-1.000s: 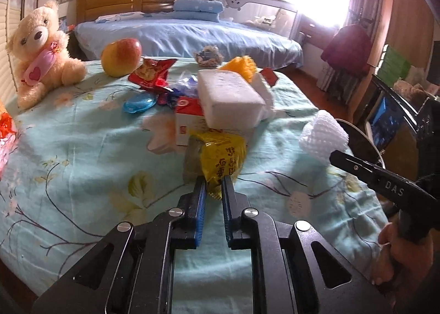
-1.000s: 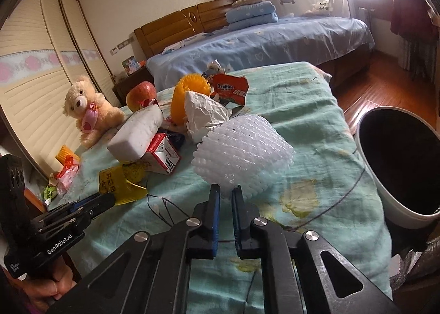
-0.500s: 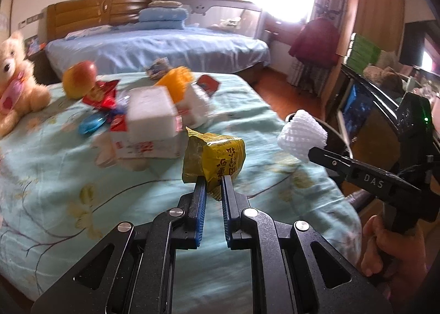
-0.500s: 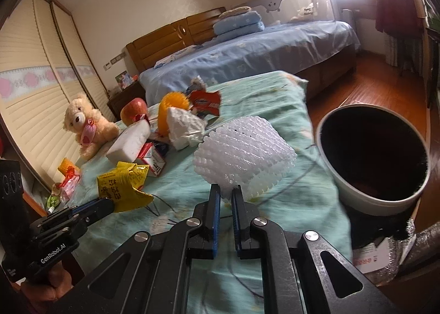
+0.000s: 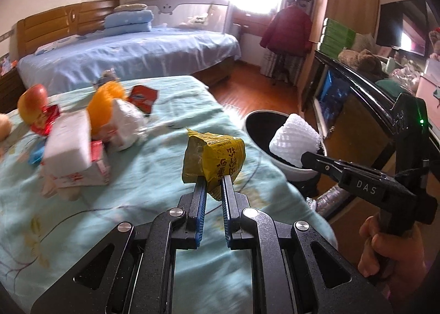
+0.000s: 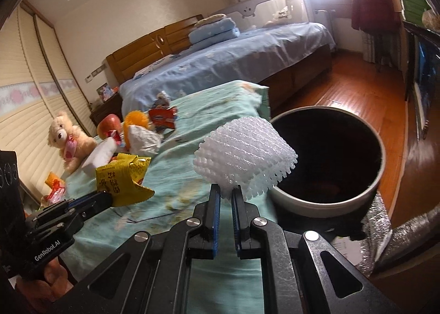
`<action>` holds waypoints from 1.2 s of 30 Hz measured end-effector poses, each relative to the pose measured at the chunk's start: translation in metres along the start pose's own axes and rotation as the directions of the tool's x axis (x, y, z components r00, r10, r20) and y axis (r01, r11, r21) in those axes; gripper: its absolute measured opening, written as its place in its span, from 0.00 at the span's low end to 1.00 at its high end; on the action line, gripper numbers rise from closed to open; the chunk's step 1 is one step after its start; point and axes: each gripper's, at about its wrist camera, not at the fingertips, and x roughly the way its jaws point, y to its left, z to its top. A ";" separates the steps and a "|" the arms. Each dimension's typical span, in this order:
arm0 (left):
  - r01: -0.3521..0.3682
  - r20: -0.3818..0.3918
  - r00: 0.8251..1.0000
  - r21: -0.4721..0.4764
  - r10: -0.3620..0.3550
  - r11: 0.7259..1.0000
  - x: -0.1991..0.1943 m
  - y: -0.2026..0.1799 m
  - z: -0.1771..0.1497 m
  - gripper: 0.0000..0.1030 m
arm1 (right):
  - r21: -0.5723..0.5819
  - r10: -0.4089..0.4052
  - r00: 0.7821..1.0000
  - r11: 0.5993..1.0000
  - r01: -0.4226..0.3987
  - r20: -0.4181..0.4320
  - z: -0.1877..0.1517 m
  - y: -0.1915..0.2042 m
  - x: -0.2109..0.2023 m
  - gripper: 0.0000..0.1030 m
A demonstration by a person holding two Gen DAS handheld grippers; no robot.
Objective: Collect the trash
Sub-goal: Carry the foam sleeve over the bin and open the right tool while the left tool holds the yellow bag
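My left gripper has its fingers pinched nearly together on the bottom edge of a crumpled yellow plastic snack wrapper w/ dark print; the wrapper stands up above the tips, clear of the teal floral bed cover.

Right gripper: fingers just as narrow, clamped on the lower edge of a white foam fruit net, mesh-textured and roughly cubic. From the left wrist cam the net sits in front of the mouth of the round white trash bin w/ dark inside, which stands on the wood floor just beside the bed's edge.

Further back on the cover lies the rest of the pile: white foam block, red-and-white small carton, crumpled white paper, orange ball-like item, red wrappers, an apple. A teddy bear sits past those.
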 end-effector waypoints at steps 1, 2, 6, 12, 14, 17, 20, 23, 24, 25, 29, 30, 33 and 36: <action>0.005 -0.001 1.000 0.007 -0.005 1.000 0.003 -0.004 0.002 0.10 | 0.003 -0.004 1.000 1.000 0.004 0.000 0.000 -0.003 -0.001 0.08; 0.009 -0.002 1.000 0.015 -0.009 1.000 0.007 -0.008 0.004 0.10 | 0.009 -0.012 1.000 1.000 0.012 0.001 0.001 -0.009 -0.001 0.08; 0.029 -0.011 1.000 0.038 -0.028 0.999 0.021 -0.024 0.011 0.10 | 0.027 -0.033 0.999 0.999 0.033 0.000 0.003 -0.024 -0.002 0.08; 0.054 -0.030 0.998 0.055 -0.052 0.997 0.041 -0.039 0.024 0.10 | 0.039 -0.060 0.998 0.997 0.060 -0.010 0.007 -0.045 -0.001 0.08; 0.063 -0.036 0.997 0.056 -0.061 0.996 0.047 -0.042 0.029 0.10 | 0.041 -0.067 0.998 0.997 0.067 -0.013 0.009 -0.050 0.000 0.08; 0.074 -0.046 0.996 0.061 -0.071 0.995 0.057 -0.048 0.036 0.10 | 0.047 -0.076 0.997 0.996 0.077 -0.020 0.012 -0.058 0.002 0.08; 0.084 -0.056 0.995 0.064 -0.081 0.994 0.066 -0.055 0.041 0.10 | 0.054 -0.085 0.996 0.995 0.086 -0.025 0.016 -0.067 0.005 0.08; 0.090 -0.066 0.994 0.063 -0.086 0.994 0.076 -0.059 0.046 0.10 | 0.063 -0.091 0.995 0.994 0.093 -0.032 0.018 -0.074 0.006 0.08; 0.093 -0.071 0.994 0.064 -0.089 0.994 0.079 -0.061 0.048 0.10 | 0.065 -0.093 0.995 0.993 0.095 -0.034 0.019 -0.076 0.007 0.08; 0.095 -0.076 0.993 0.064 -0.090 0.993 0.082 -0.063 0.049 0.10 | 0.067 -0.095 0.995 0.993 0.097 -0.035 0.019 -0.079 0.007 0.08; 0.103 -0.091 0.991 0.074 -0.096 0.992 0.095 -0.068 0.053 0.10 | 0.074 -0.102 0.994 0.992 0.105 -0.042 0.023 -0.086 0.010 0.08; 0.103 -0.095 0.991 0.076 -0.095 0.992 0.097 -0.069 0.053 0.10 | 0.074 -0.104 0.994 0.991 0.107 -0.043 0.024 -0.088 0.011 0.08; 0.111 -0.107 0.989 0.072 -0.103 0.991 0.102 -0.072 0.052 0.10 | 0.078 -0.102 0.993 0.991 0.106 -0.051 0.027 -0.092 0.016 0.08; 0.118 -0.118 0.987 0.071 -0.109 0.990 0.108 -0.073 0.053 0.10 | 0.080 -0.104 0.993 0.991 0.109 -0.062 0.028 -0.096 0.019 0.08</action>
